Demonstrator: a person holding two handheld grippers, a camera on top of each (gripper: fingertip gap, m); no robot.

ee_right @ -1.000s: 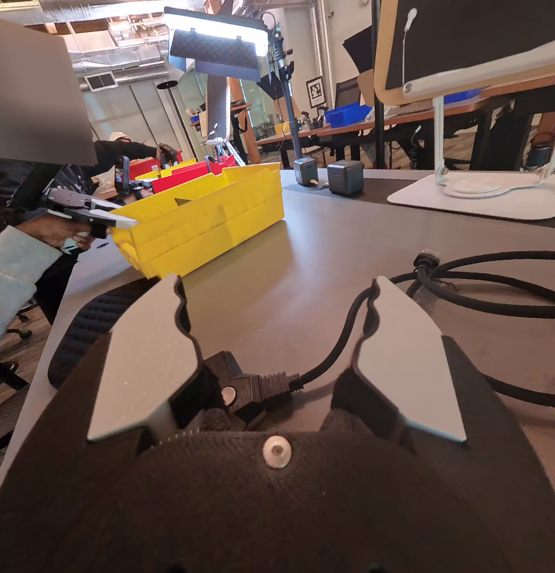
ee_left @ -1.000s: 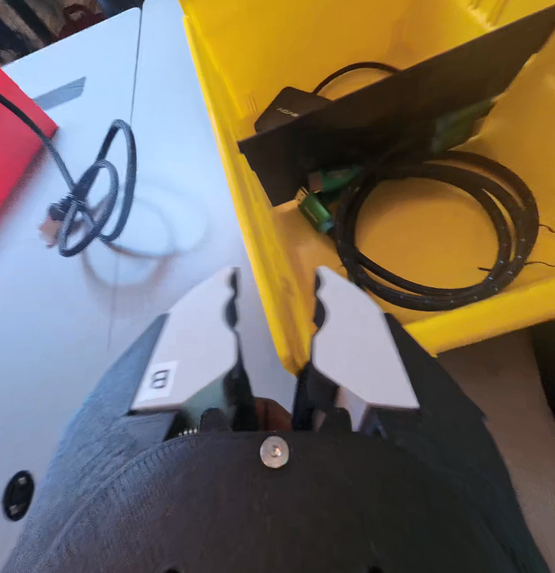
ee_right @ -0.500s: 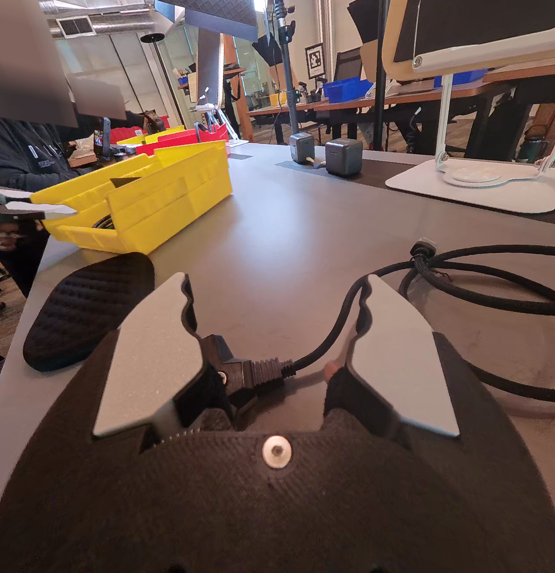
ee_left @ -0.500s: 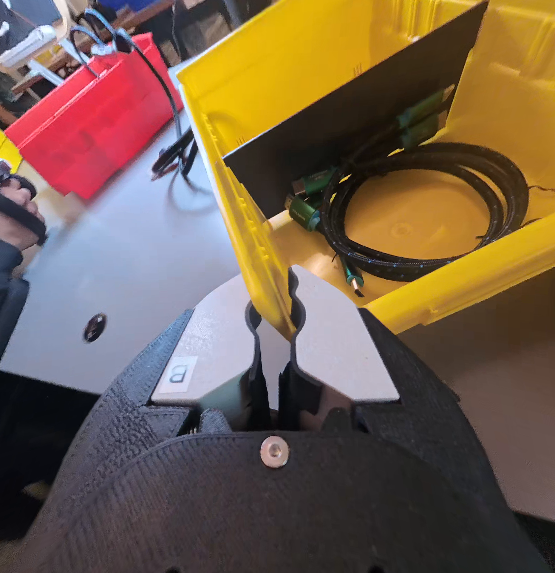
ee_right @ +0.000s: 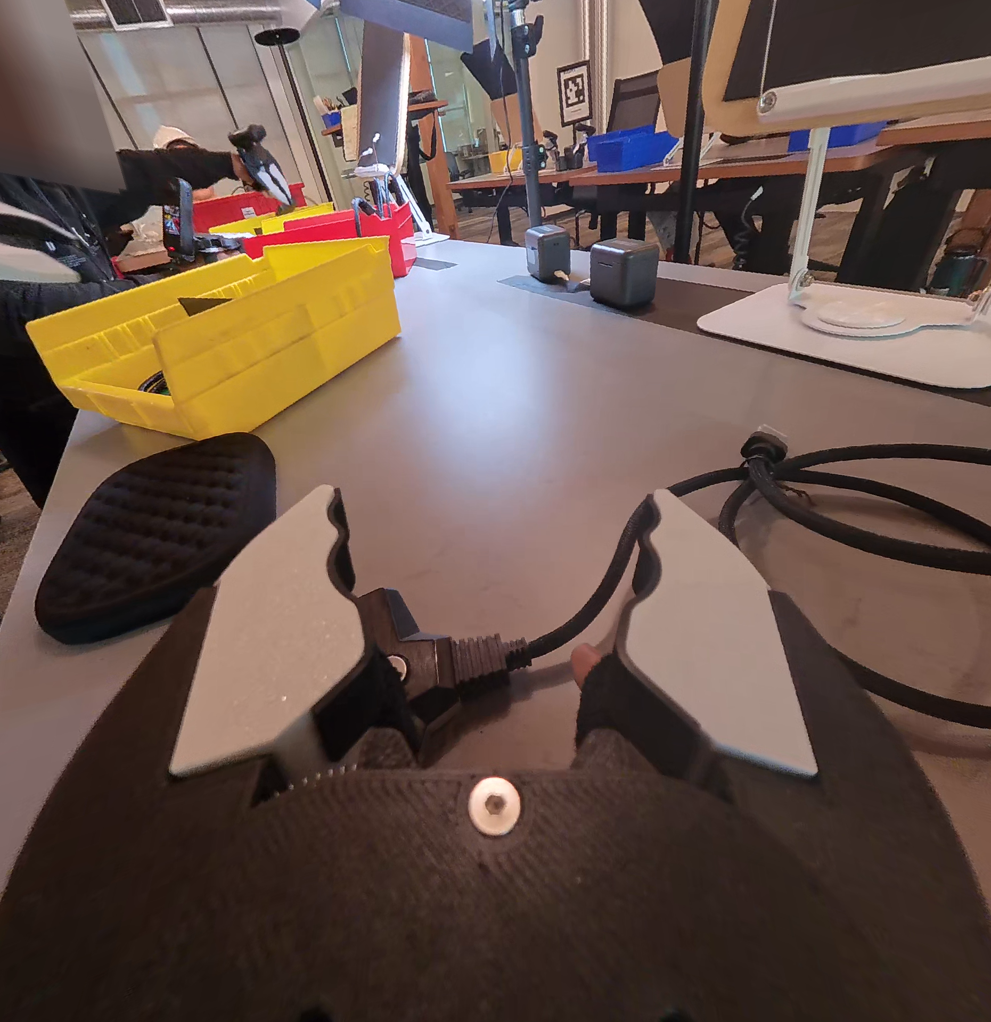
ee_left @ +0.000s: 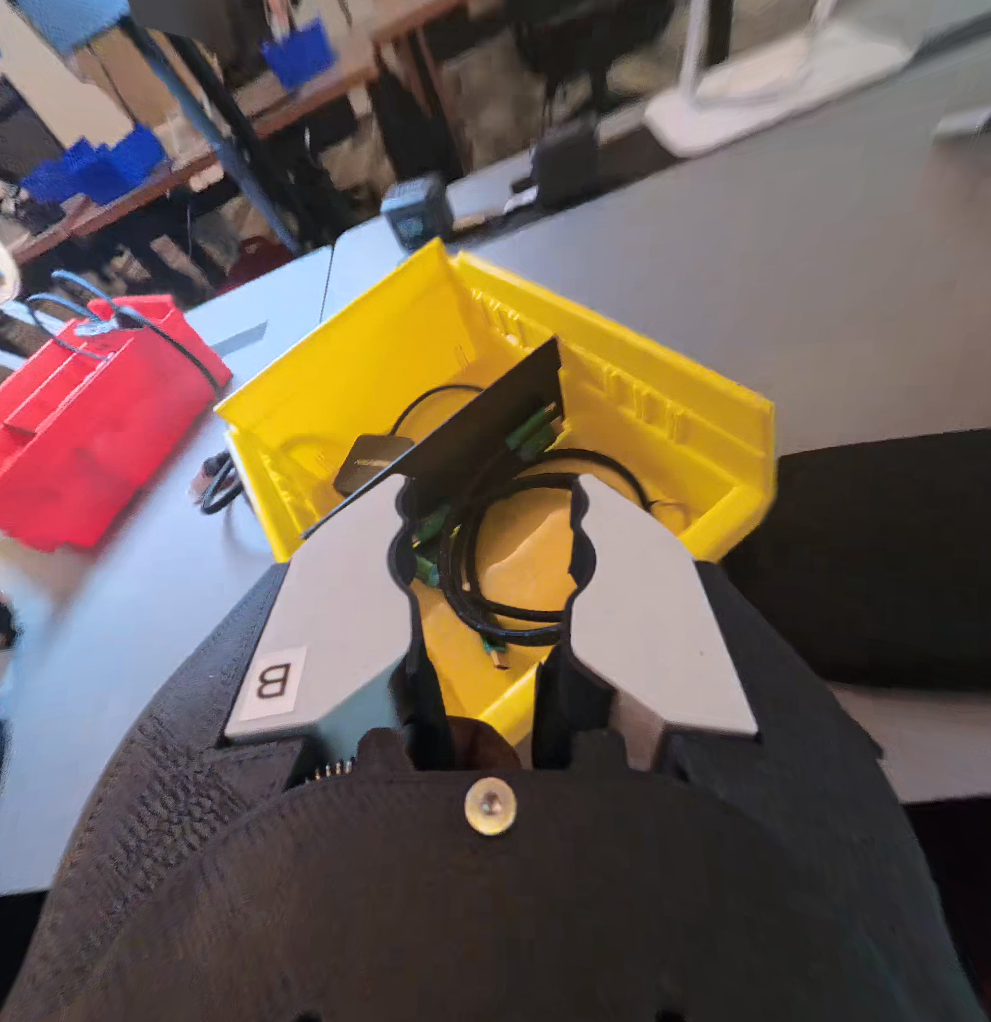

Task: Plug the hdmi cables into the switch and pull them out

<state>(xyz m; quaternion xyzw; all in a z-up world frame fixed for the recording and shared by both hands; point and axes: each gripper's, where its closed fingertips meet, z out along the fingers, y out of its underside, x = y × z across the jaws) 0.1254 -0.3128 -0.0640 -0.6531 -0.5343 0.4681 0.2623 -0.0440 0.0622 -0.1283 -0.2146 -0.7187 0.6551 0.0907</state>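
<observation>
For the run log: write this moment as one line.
left gripper: open, over yellow bin | coiled cables: in bin | right gripper: open, black plug between fingers on table

Left gripper (ee_left: 490, 498) w/ jaws apart, above the near end of yellow bin (ee_left: 371, 359) on grey table (ee_left: 814, 265). In bin: coiled black cables (ee_left: 471, 558) w/ green plugs (ee_left: 529, 428), a tilted black divider (ee_left: 471, 437), small black box (ee_left: 371, 462) behind it. Red bin (ee_left: 89, 420) well to the left; black pad (ee_left: 891, 553) just right of yellow bin.
</observation>
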